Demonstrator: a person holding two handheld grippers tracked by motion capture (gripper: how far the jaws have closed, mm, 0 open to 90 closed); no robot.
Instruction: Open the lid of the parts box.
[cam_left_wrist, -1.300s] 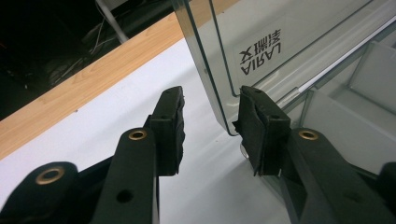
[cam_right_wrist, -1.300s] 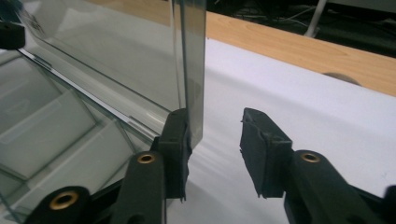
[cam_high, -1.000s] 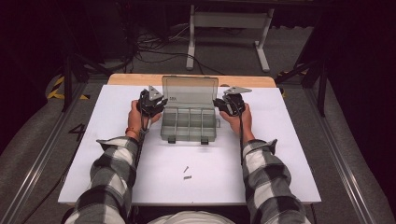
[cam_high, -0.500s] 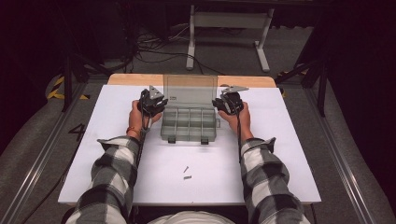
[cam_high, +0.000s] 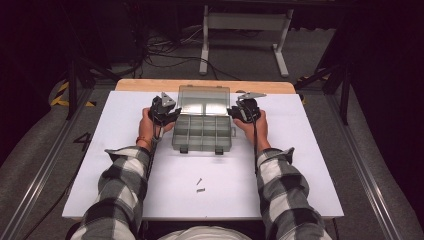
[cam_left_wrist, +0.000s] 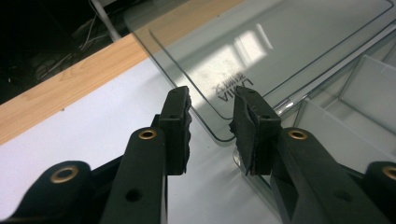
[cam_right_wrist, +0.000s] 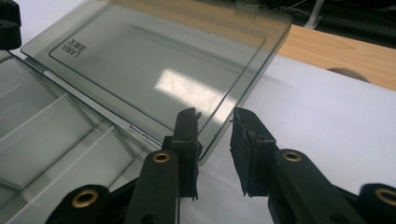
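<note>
A clear plastic compartment box (cam_high: 202, 134) sits mid-table with its lid (cam_high: 204, 100) swung back behind it. My left gripper (cam_high: 171, 114) is at the lid's left end and my right gripper (cam_high: 233, 112) at its right end. In the left gripper view the jaws (cam_left_wrist: 210, 126) have just been opening; the lid's corner (cam_left_wrist: 280, 51) lies in the gap, free of the pads. In the right gripper view the jaws (cam_right_wrist: 215, 140) have likewise been opening, with the lid's edge (cam_right_wrist: 154, 70) between them, close to the left pad. The empty compartments (cam_right_wrist: 46, 130) show beside it.
Two small screws (cam_high: 199, 185) lie on the white tabletop (cam_high: 125, 165) in front of the box. A wooden strip (cam_high: 145, 85) runs along the far edge. Beyond it are a stand's legs (cam_high: 205, 50) and cables on the floor.
Both hands have stayed at the ends of the lid. The lid looked blurred half a second ago and now rests still, leaning back.
</note>
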